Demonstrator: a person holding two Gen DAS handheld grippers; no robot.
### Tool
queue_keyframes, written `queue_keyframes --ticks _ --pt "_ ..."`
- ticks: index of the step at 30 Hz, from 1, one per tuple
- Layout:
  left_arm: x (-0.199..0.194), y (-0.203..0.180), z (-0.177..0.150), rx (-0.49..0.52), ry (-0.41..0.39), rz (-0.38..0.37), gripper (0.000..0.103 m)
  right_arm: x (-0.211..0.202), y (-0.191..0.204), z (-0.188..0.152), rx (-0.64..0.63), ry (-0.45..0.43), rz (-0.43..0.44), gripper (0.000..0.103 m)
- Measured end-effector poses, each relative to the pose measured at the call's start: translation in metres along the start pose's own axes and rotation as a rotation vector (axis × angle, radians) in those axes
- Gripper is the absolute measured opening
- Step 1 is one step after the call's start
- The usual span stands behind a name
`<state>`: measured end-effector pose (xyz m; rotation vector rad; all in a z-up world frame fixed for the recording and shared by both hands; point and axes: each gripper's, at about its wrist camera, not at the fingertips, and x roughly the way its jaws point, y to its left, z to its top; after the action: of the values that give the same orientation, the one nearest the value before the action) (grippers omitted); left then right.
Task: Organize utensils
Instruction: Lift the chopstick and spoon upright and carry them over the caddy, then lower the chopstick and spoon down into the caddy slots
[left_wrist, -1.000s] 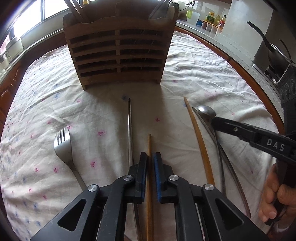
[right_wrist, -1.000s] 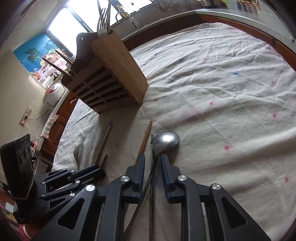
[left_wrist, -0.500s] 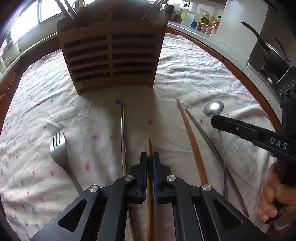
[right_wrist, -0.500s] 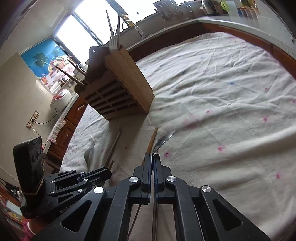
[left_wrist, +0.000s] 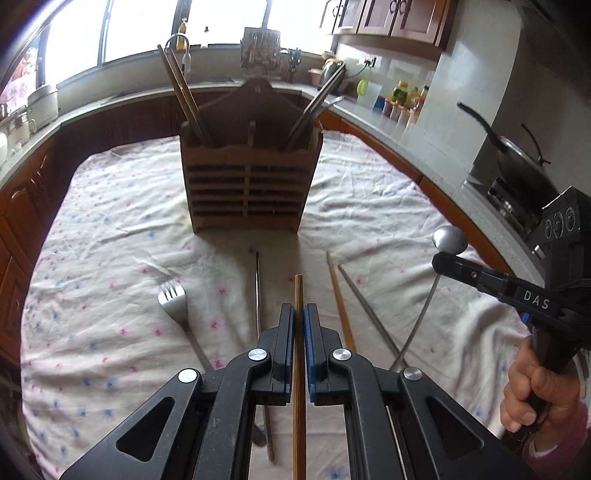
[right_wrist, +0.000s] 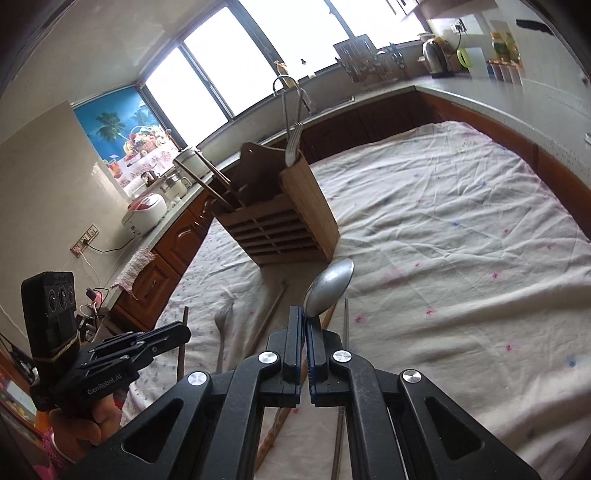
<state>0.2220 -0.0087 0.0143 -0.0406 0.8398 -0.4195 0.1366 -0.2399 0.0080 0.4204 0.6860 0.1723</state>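
My left gripper (left_wrist: 299, 314) is shut on a wooden chopstick (left_wrist: 298, 295) and holds it above the cloth. My right gripper (right_wrist: 306, 317) is shut on a metal spoon (right_wrist: 328, 288), lifted off the cloth; the spoon's bowl also shows in the left wrist view (left_wrist: 450, 240). A wooden utensil holder (left_wrist: 249, 184) stands ahead on the table, with wooden chopsticks (left_wrist: 181, 92) in its left slot and metal utensils (left_wrist: 317, 107) in its right slot. On the cloth lie a fork (left_wrist: 173, 302), a metal chopstick (left_wrist: 258, 291), a wooden chopstick (left_wrist: 338, 295) and another metal chopstick (left_wrist: 365, 310).
The table wears a white flowered cloth (left_wrist: 110, 258). Kitchen counters ring it, with a rice cooker (right_wrist: 146, 216) on the left, a kettle (right_wrist: 434, 61) at the back and a pan on a stove (left_wrist: 517, 158) on the right.
Both grippers have risen. The right gripper closed on the spoon and lifted it off the cloth. The left gripper tightened on the wooden chopstick and raised it.
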Motion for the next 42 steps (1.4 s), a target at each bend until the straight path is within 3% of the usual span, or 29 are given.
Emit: queue_keyframes --ticks 10,14,19,42 --pt "-0.083 -0.001 -0.016 -0.013 -0.137 -0.007 0.004 -0.039 0.022 0.004 -0.085 -0.119 -0.044 0.002" --pt "-0.111 0.004 -0.024 -0.036 -0.208 -0.042 0.004 -0.045 0.027 0.005 -0.104 -0.137 -0.058 0.002" --pt "-0.133 0.009 -0.032 -0.051 -0.276 -0.025 0.004 -0.05 0.031 0.007 -0.13 -0.152 -0.072 0.002" --pt "-0.134 0.04 -0.026 -0.155 -0.397 -0.016 0.004 -0.042 0.042 0.019 -0.187 -0.182 -0.098 0.002"
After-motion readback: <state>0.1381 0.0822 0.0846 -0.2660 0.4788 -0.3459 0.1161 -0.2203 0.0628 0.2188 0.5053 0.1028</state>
